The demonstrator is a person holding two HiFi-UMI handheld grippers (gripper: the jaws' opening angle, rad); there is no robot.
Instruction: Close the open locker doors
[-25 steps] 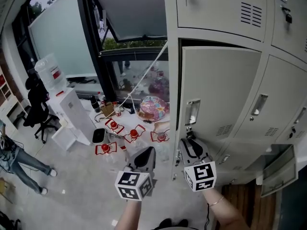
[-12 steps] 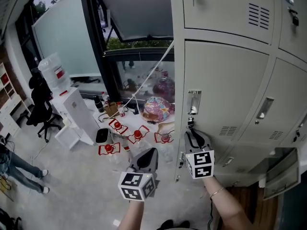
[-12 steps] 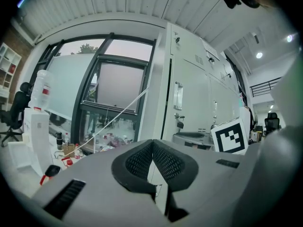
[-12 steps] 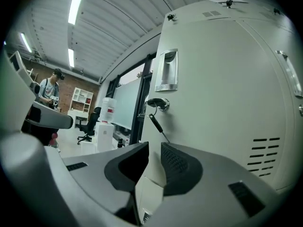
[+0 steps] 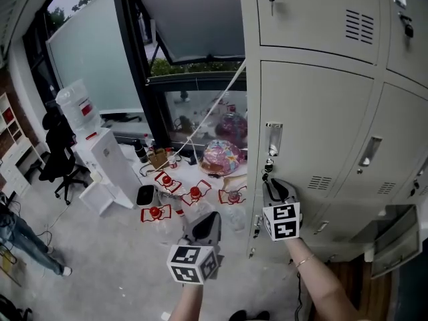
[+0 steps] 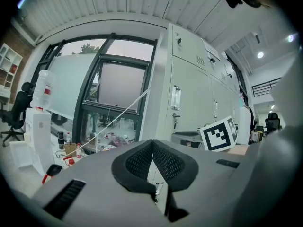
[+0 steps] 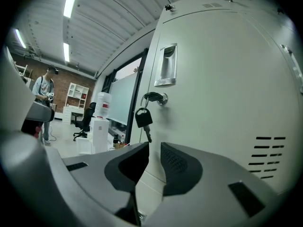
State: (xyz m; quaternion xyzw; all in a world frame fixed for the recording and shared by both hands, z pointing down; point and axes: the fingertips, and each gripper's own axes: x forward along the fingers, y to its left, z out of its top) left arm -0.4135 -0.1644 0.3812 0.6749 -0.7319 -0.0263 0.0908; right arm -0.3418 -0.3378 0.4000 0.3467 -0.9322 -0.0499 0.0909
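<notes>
Pale-grey sheet-metal locker door [image 5: 314, 126], flat, with louvred slots [image 5: 319, 182] and recessed handle [image 5: 273, 138].

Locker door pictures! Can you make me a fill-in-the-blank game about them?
A black ____ dangles from the lock below the handle.
The left gripper has its jaws ____.
The right gripper has its jaws slightly ____, with nothing between them.
Down low on the right, one locker door hangs ____.
Missing words: key; shut; apart; open.

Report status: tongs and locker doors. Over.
Left tongs shut, empty, off the lockers. Right tongs apart, empty, at middle door below its key. That door looks flush; lower right door open. Nothing blocking visible.
</notes>
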